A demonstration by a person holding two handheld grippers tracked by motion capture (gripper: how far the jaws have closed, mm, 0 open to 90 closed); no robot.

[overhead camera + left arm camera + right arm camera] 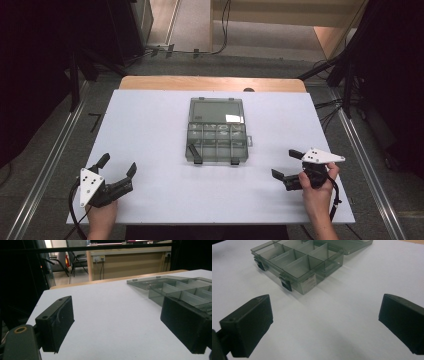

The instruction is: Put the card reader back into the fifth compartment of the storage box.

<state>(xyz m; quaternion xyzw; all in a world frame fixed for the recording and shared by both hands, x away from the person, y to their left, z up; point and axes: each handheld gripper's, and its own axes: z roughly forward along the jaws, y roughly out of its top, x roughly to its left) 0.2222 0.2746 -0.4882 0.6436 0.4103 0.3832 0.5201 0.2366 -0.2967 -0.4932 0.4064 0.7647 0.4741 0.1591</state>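
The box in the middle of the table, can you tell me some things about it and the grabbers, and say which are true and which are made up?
1. The compartment box lies open, its lid folded back flat on the white table. True.
2. The left gripper is clamped on the box. False: it sits apart from the box, jaws spread wide, holding nothing.
3. The box has two dark latches on its near side. True.
4. The right gripper has its jaws shut tight. False: they stand wide open.
5. The box is solid red. False: it is see-through grey plastic with dividers inside.
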